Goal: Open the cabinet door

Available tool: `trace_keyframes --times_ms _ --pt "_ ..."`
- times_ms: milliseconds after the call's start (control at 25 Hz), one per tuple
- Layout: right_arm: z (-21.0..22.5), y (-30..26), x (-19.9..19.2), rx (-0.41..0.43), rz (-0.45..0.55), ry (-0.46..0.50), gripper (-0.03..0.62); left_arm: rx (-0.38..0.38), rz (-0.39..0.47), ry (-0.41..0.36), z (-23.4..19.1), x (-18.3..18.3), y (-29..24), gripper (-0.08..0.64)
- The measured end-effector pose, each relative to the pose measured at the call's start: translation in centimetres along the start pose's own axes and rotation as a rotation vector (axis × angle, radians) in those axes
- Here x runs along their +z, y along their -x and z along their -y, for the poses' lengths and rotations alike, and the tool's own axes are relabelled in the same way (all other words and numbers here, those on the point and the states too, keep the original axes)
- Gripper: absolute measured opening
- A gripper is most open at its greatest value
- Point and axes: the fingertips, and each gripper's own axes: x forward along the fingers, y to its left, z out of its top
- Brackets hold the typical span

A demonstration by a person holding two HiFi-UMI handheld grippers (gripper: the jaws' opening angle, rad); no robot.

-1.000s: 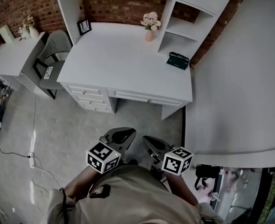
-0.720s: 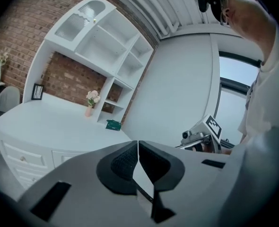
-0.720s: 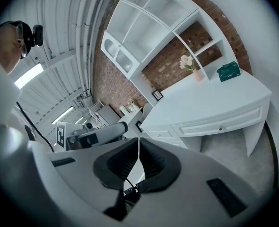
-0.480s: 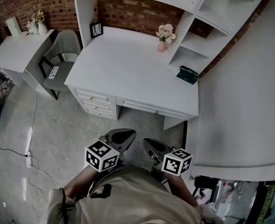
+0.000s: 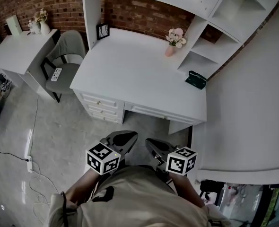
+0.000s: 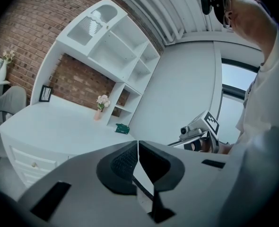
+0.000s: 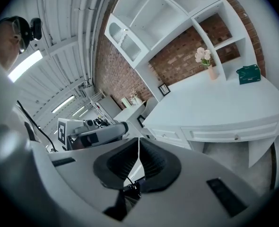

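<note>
The cabinet door [image 6: 94, 20] is a white arch-topped door with ribbed glass, high at the left end of the hutch over the desk; it stands closed, also in the right gripper view [image 7: 123, 38]. In the head view it is out of frame above the hutch. Both grippers are held close to the person's body, well short of the desk. My left gripper [image 5: 126, 137] is shut with nothing in it, jaws meeting [image 6: 137, 144]. My right gripper [image 5: 153, 145] is shut and empty as well [image 7: 139, 141].
A white desk [image 5: 130, 74] with drawers [image 5: 99, 108] carries a flower vase [image 5: 170, 48], a green box [image 5: 195, 79] and a picture frame [image 5: 102, 31]. A grey chair [image 5: 64, 60] and a side table [image 5: 16, 51] stand left. A cable [image 5: 33, 141] lies on the floor. A white wall [image 5: 253, 117] rises right.
The desk has slid down and right in the head view and looks nearer, as the person walks towards it. Both grippers keep their place before the body, still shut.
</note>
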Motion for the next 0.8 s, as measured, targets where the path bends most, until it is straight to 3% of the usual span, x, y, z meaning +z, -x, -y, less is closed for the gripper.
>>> trace_keyframes --times_ms 200,520,800 --pt "-1.2 -1.6 0.0 0.006 -0.054 0.071 0.031 0.032 0.028 0.014 -2.1 0.6 1.5 0.023" --pt "0.4 -2.4 0.3 0.013 -0.075 0.016 0.031 0.035 -0.01 0.019 -2.7 -0.1 -0.2 0.023" --pt "1.5 -4.2 2.2 0.09 -0.105 0.03 0.031 0.117 -0.008 0.022 -4.6 1.1 -1.1 0.023"
